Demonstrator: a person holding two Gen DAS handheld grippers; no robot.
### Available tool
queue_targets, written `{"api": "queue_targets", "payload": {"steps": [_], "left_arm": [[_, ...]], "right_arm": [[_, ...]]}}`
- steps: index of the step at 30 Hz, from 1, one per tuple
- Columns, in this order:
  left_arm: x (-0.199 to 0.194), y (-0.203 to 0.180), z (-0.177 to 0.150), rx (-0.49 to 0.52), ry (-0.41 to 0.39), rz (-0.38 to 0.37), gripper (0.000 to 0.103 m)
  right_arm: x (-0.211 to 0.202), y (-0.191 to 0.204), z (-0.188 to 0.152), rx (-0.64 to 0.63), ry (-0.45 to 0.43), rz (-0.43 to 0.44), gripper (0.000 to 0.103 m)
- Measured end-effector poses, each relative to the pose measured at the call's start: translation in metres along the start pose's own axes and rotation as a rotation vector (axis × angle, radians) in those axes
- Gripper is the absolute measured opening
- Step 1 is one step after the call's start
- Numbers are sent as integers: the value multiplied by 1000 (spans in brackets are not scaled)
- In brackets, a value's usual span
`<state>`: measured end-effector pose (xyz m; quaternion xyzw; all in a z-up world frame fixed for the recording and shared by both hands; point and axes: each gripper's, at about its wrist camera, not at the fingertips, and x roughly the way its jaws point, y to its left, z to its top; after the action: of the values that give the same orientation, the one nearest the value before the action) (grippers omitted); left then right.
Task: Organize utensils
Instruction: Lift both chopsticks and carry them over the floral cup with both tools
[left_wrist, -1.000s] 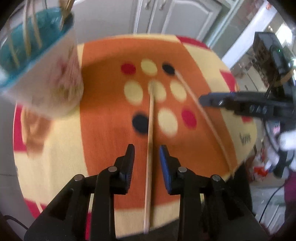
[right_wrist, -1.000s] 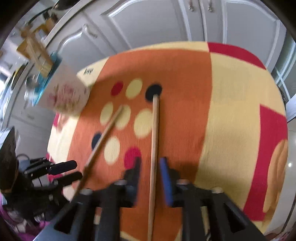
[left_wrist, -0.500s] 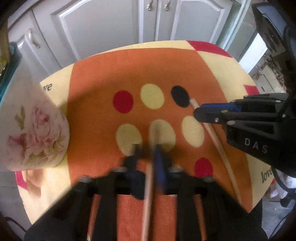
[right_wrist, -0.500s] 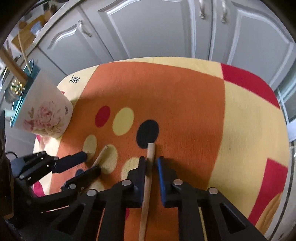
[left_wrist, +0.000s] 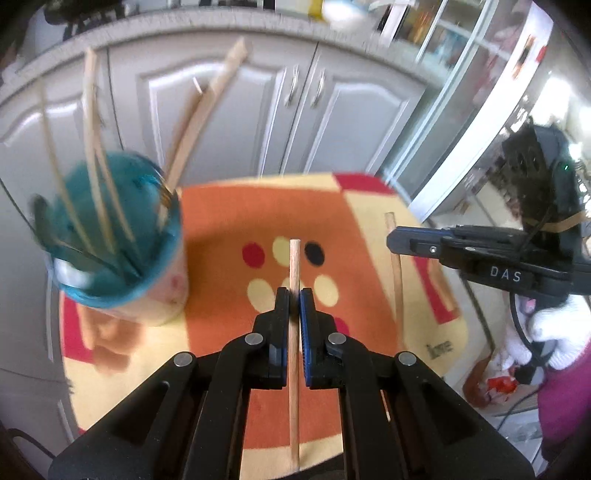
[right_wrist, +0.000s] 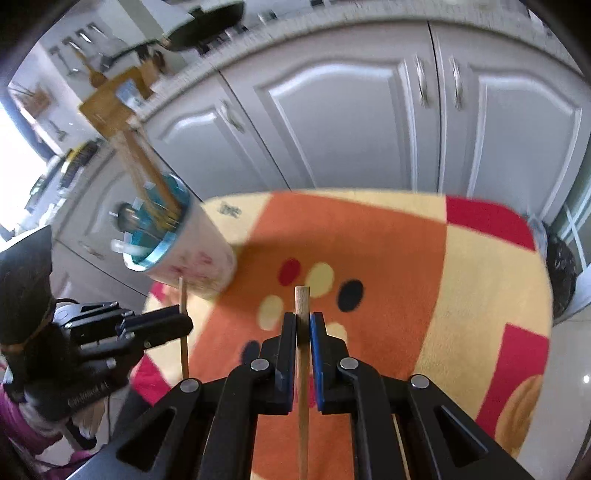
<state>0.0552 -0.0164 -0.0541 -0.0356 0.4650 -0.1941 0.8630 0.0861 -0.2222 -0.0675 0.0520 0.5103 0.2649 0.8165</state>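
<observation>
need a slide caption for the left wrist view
Left claw shut on a wooden chopstick above the patterned table, teal-lined utensil cup to its left.

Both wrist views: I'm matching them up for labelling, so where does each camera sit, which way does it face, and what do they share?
Left wrist: sits behind the left gripper, facing down at the round mat; the right gripper and a white glove show.
Right wrist: sits behind the right gripper, facing likewise; the left gripper shows.
Shared: utensil cup, cabinets, each gripper's chopstick.
</observation>
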Motion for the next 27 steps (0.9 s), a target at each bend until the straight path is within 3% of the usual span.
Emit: {"api": "queue_targets", "payload": {"steps": [5, 14, 27], "left_arm": [[-43, 10, 0, -22, -67, -20, 4], [-98, 22, 5, -26, -149, -10, 4], [-190, 55, 72, -67, -357, 60, 4]], "right_arm": [[-40, 23, 3, -28, -87, 26, 7], [-70, 64, 14, -117, -137, 16, 7], [-124, 134, 72, -259, -251, 97, 7]]}}
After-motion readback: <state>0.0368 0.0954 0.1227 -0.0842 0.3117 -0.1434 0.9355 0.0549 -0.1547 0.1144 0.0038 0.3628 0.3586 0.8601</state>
